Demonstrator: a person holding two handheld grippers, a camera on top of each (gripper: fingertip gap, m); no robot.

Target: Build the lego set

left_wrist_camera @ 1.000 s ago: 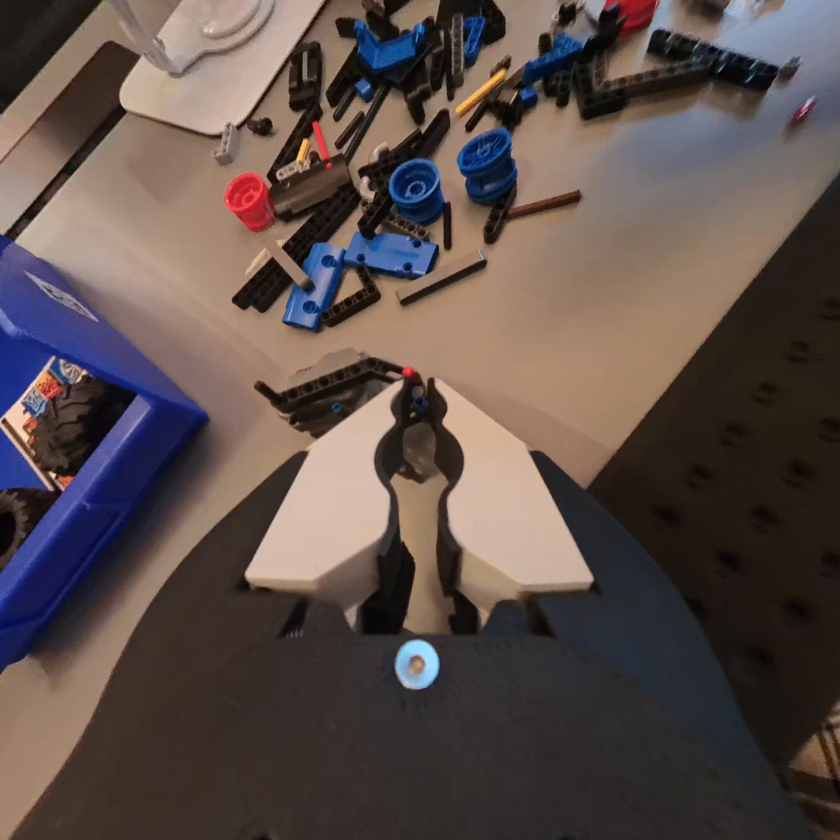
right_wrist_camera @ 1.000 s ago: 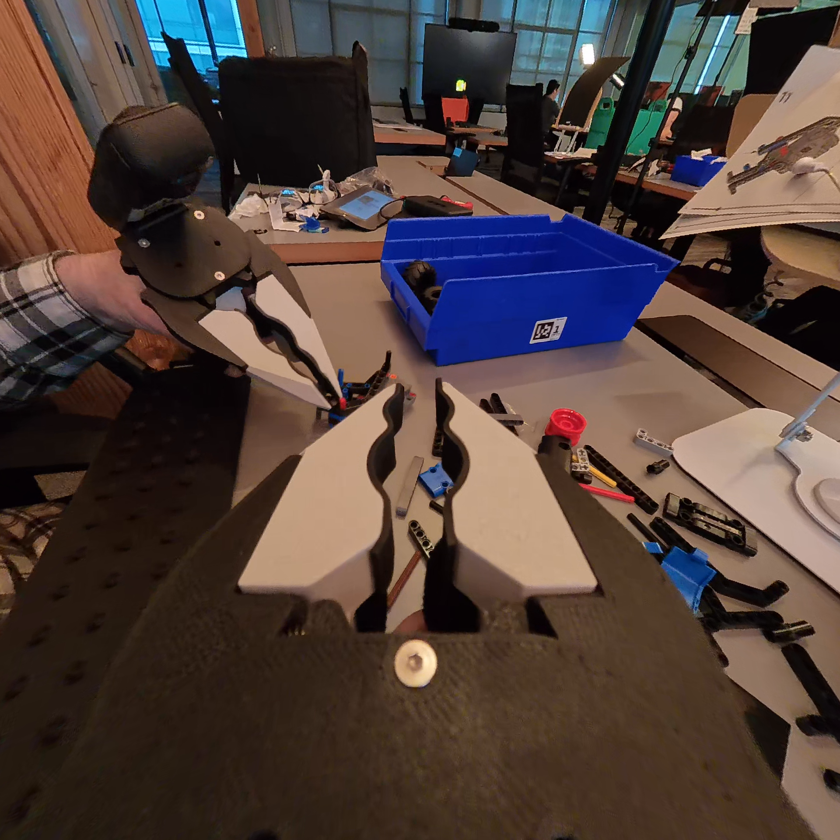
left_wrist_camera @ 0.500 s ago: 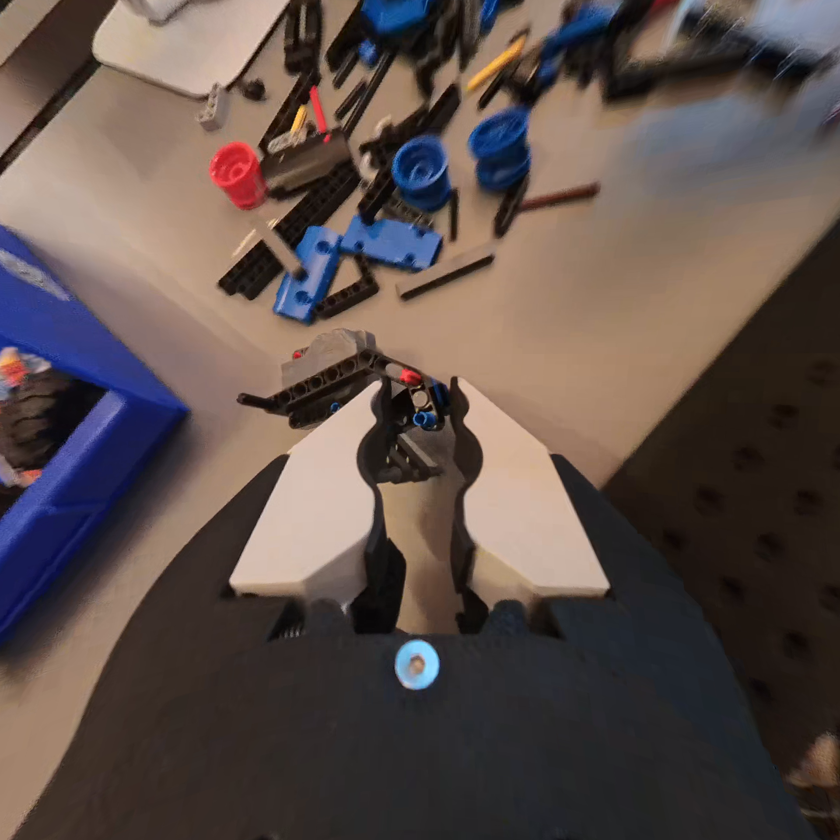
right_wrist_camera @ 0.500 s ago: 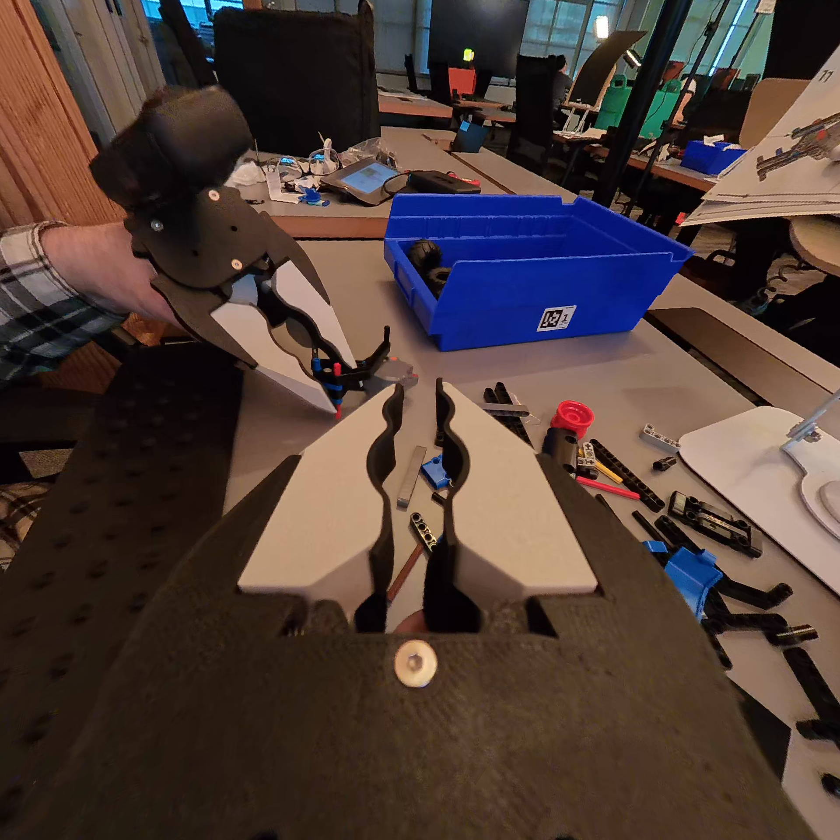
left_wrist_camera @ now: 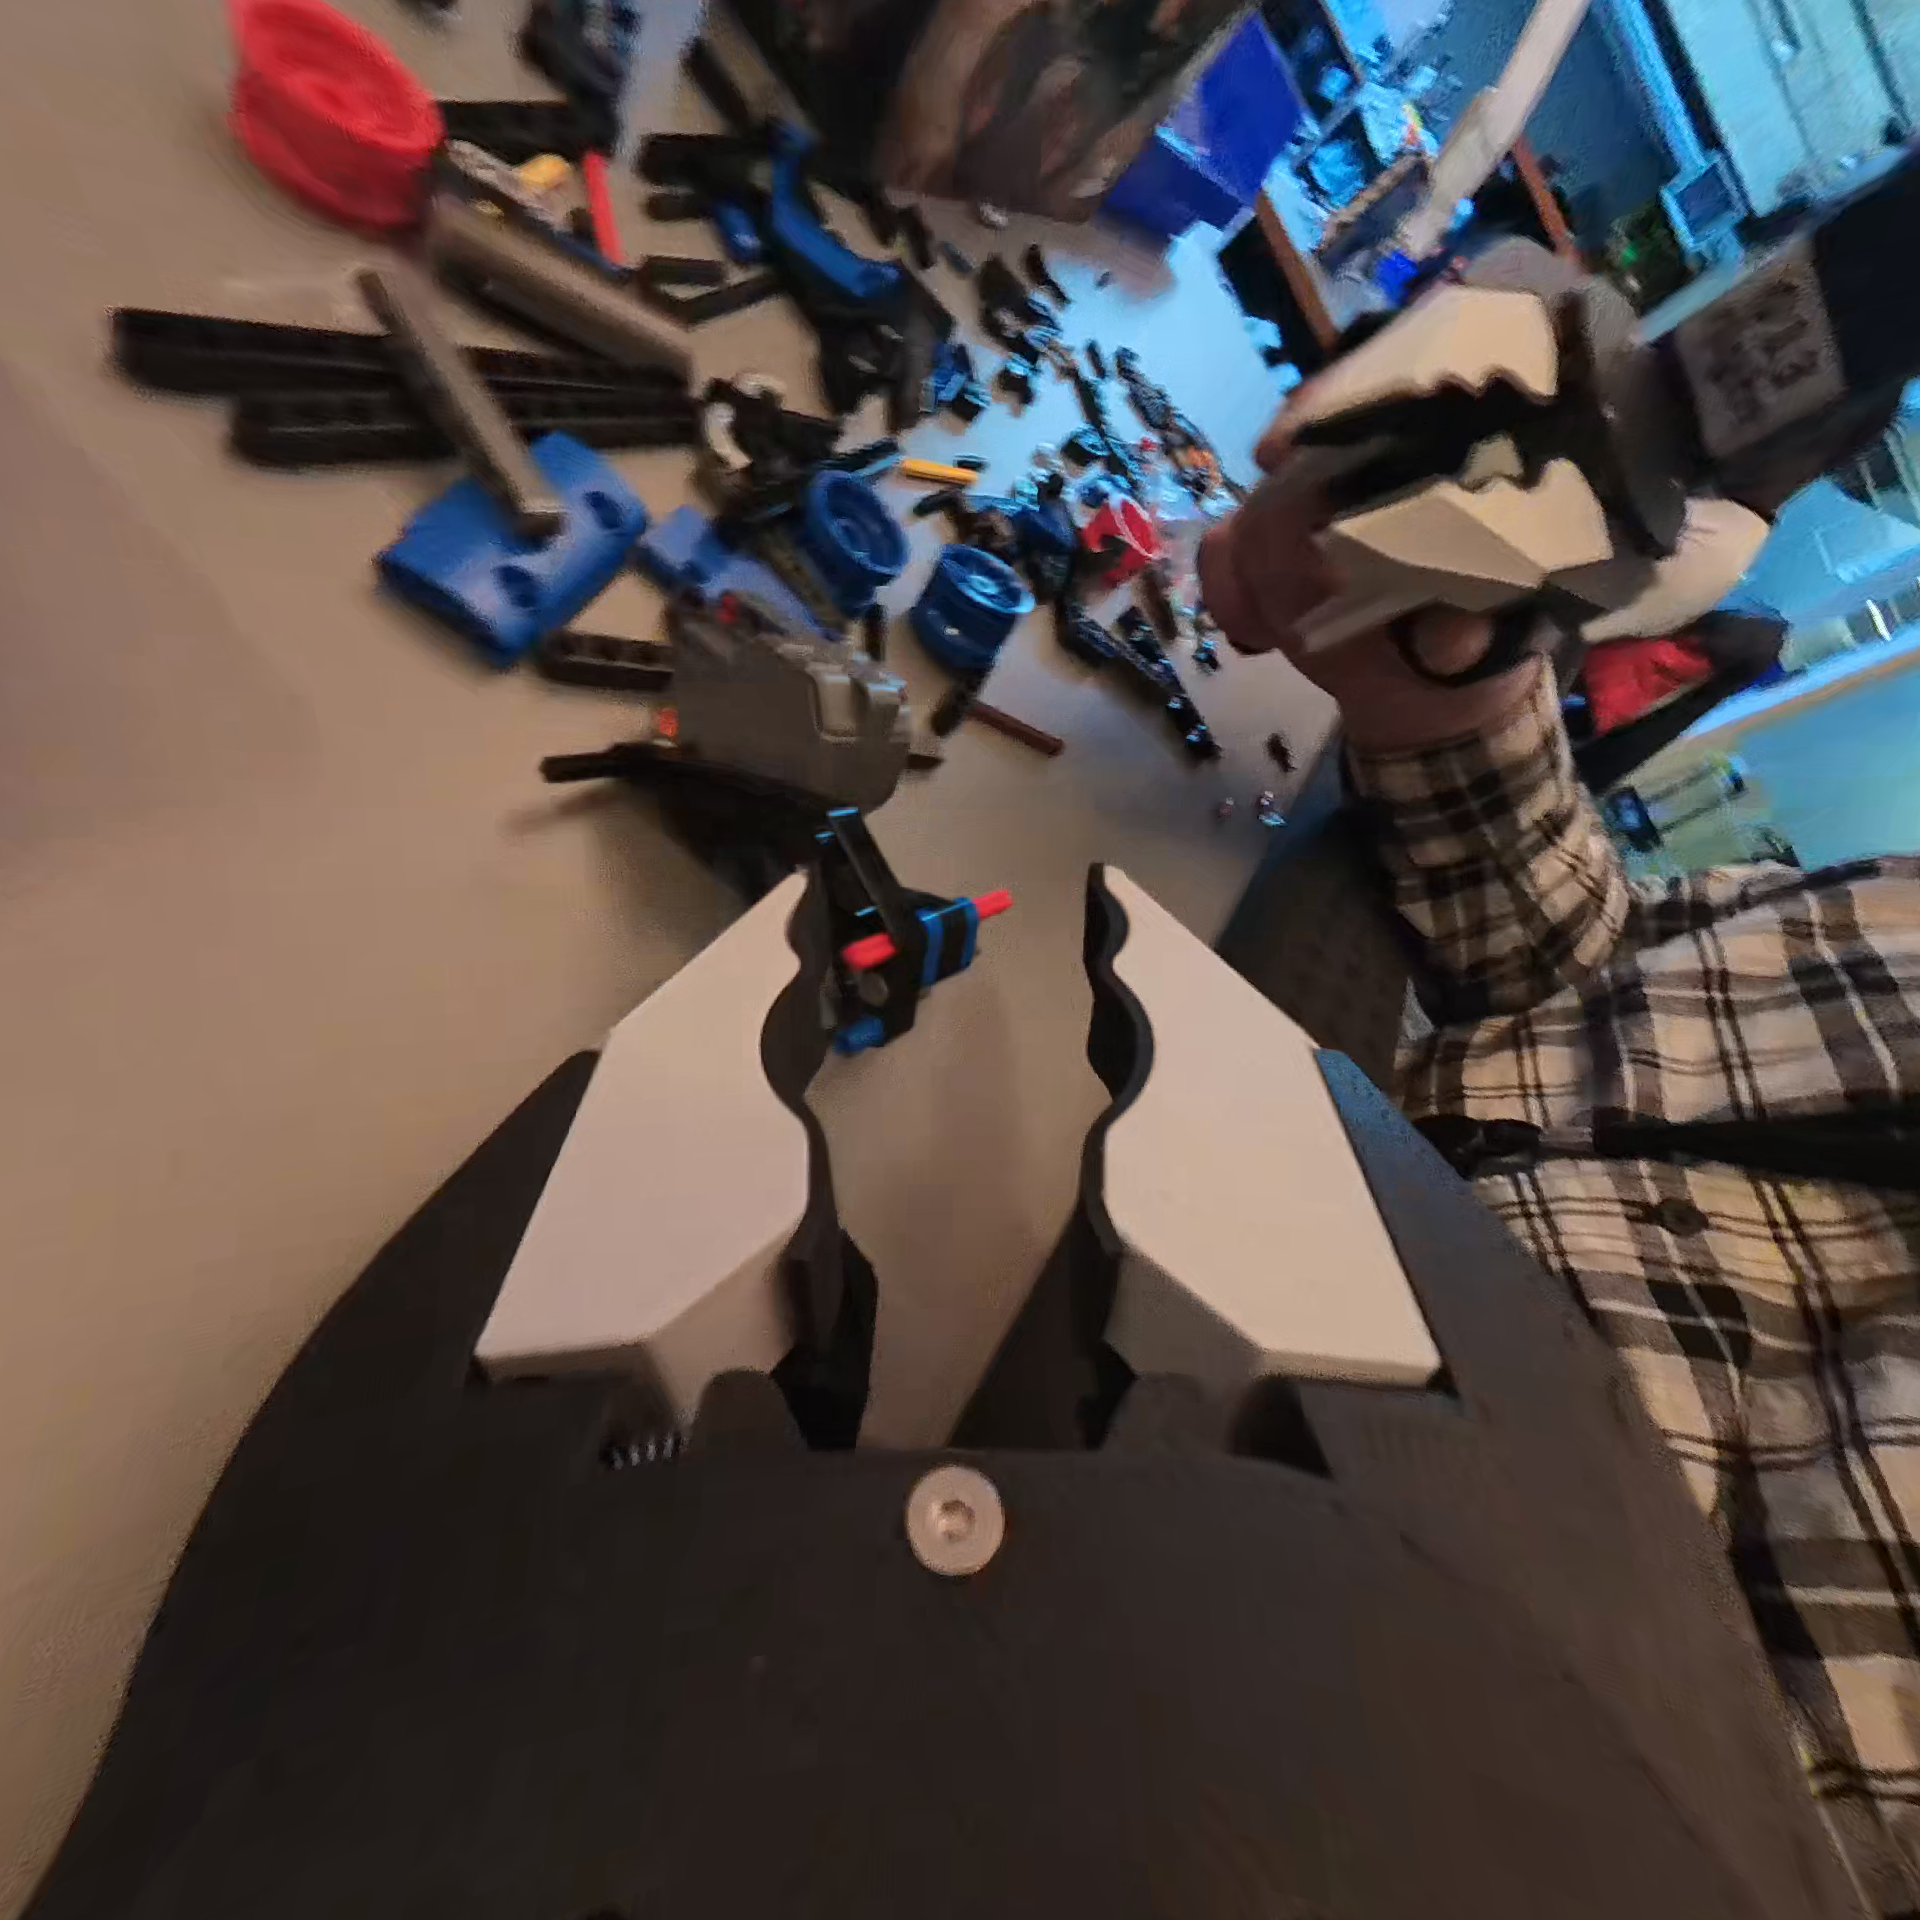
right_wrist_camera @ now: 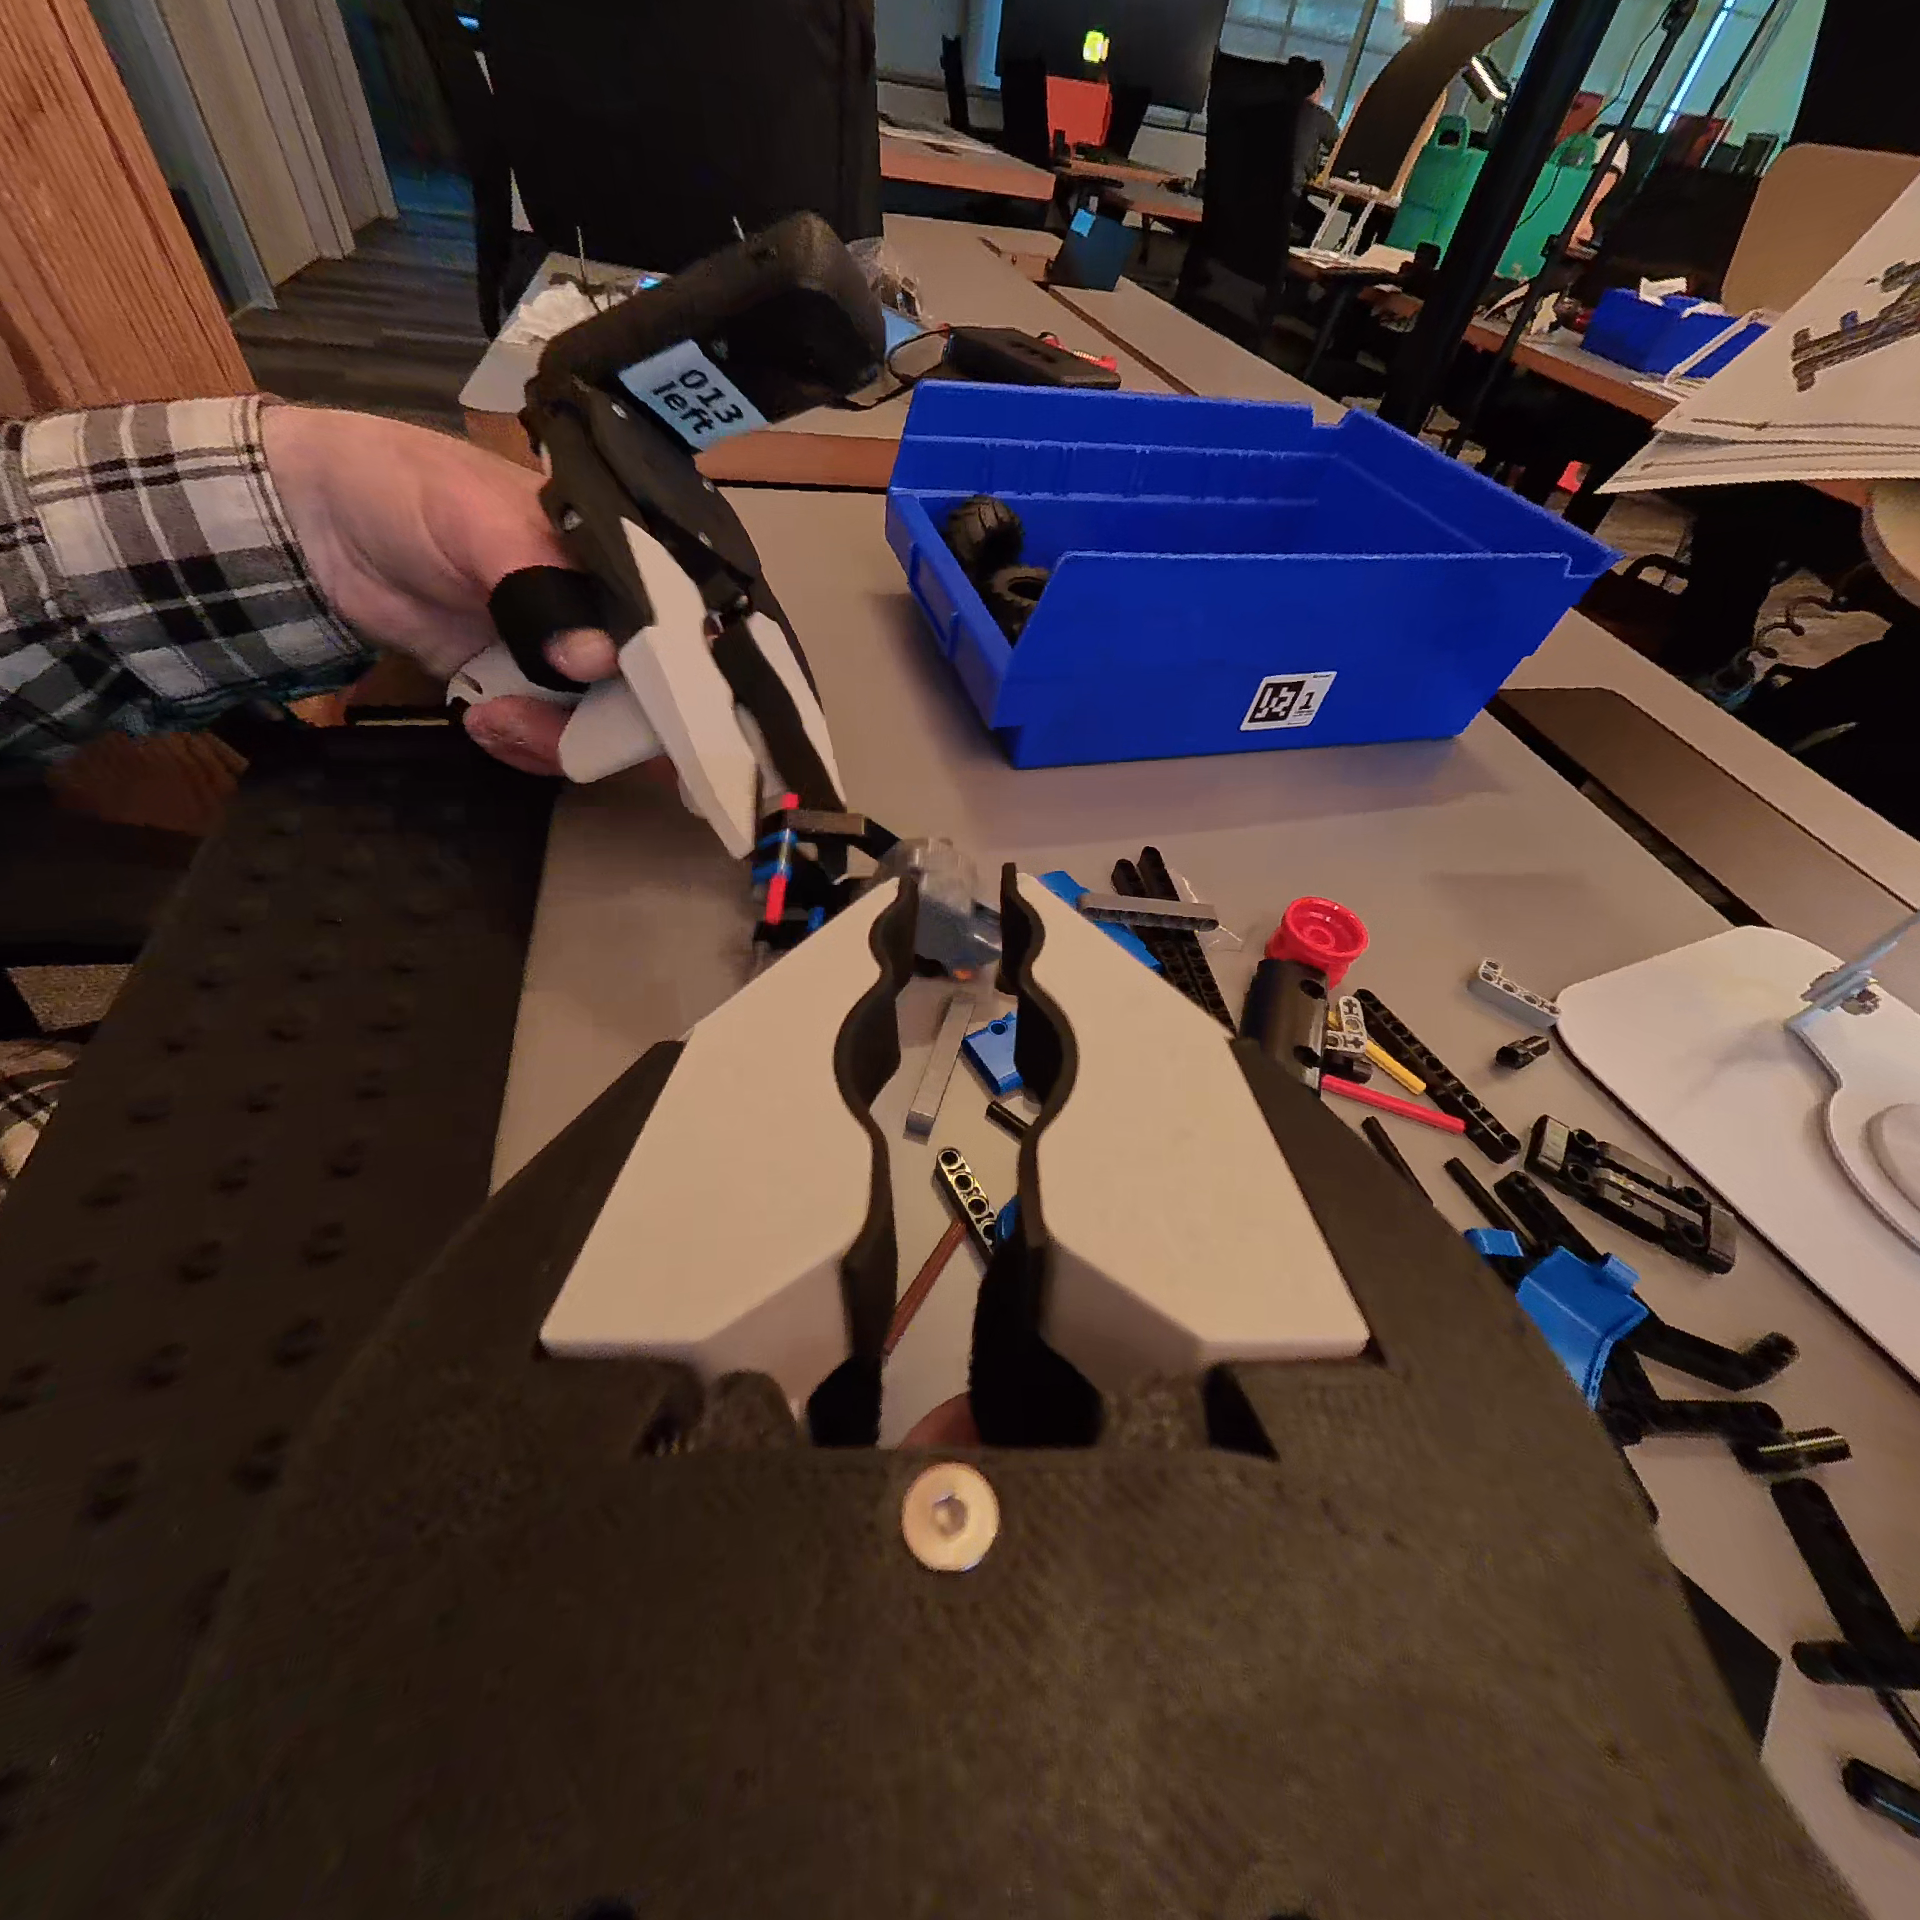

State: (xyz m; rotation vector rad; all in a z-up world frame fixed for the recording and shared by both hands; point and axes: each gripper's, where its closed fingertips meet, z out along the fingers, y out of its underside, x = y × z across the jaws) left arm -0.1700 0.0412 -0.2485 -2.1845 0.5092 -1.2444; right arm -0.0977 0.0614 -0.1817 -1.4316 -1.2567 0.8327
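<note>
The part-built lego assembly (left_wrist_camera: 790,717), a grey block on black beams with blue pins and a red axle, lies on the grey table. Its pinned end leans on the inner side of my left finger. My left gripper (left_wrist_camera: 948,883) is open wide and grips nothing. In the right wrist view the left gripper (right_wrist_camera: 784,821) points down at the assembly (right_wrist_camera: 805,883). My right gripper (right_wrist_camera: 956,878) is open by a narrow gap and empty. The grey block shows just beyond its tips. In the left wrist view the right gripper (left_wrist_camera: 1309,488) hovers at the upper right, apart from the assembly.
Loose black, blue and red lego parts (right_wrist_camera: 1382,1070) cover the table to the right. A red hub (right_wrist_camera: 1314,930) and blue hubs (left_wrist_camera: 857,530) lie among them. A blue bin (right_wrist_camera: 1247,644) with black tyres stands behind. A white base plate (right_wrist_camera: 1714,1039) is far right, a black perforated mat (right_wrist_camera: 260,1039) left. One gripper's finger ends stand about 11 cm off the other's. The red hub (right_wrist_camera: 1314,930) sits 15 cm or so from the ends of my left fingers. It is also in sight in the left wrist view (left_wrist_camera: 356,109).
My left gripper has swung round and its jaws have opened wide, letting go of the assembly it held. My right gripper has moved closer to the assembly.
</note>
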